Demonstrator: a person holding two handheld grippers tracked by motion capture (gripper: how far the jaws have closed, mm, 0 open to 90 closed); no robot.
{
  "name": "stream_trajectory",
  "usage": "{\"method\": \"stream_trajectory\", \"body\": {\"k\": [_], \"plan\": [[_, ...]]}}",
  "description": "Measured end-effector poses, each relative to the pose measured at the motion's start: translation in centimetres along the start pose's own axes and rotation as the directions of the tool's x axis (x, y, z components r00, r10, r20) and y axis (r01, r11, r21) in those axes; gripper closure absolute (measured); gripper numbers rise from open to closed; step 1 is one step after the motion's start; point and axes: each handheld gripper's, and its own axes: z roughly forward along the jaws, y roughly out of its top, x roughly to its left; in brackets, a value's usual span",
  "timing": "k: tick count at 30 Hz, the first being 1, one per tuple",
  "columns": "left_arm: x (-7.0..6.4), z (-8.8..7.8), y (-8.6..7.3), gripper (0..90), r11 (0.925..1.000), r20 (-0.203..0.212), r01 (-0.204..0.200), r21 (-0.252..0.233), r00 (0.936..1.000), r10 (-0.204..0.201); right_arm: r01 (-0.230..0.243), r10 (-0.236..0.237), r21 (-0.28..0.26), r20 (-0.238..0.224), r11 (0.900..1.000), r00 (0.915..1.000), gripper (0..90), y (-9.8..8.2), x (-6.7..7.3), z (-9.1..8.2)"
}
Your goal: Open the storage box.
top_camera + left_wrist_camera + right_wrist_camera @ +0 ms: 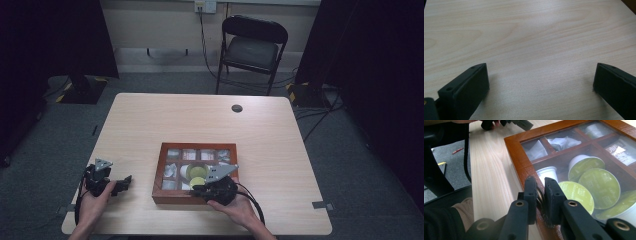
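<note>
Right gripper pinches the small metal knob on the wooden box lid's near edge, six o'clock on the table, likely to lift it, while left gripper rests wide open, empty, at eight o'clock.

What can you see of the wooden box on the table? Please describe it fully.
The wooden box is low, square, reddish-brown, and lies flat near the front edge of the table. Its see-through lid is down. Dividers form compartments holding green-topped capsules and pale packets. The right gripper is shut on a small metal piece at its front rim.
</note>
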Motion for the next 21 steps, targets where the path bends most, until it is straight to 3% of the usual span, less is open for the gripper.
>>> {"method": "stream_trajectory", "body": {"k": [21], "plan": [[0.04,-0.03,-0.03,0.0,1.0,0.01,-0.007,0.0,0.9999,0.007,-0.02,0.019,-0.008,-0.02,1.0,0.9996,80.6,0.52,-0.29,-0.41]]}}
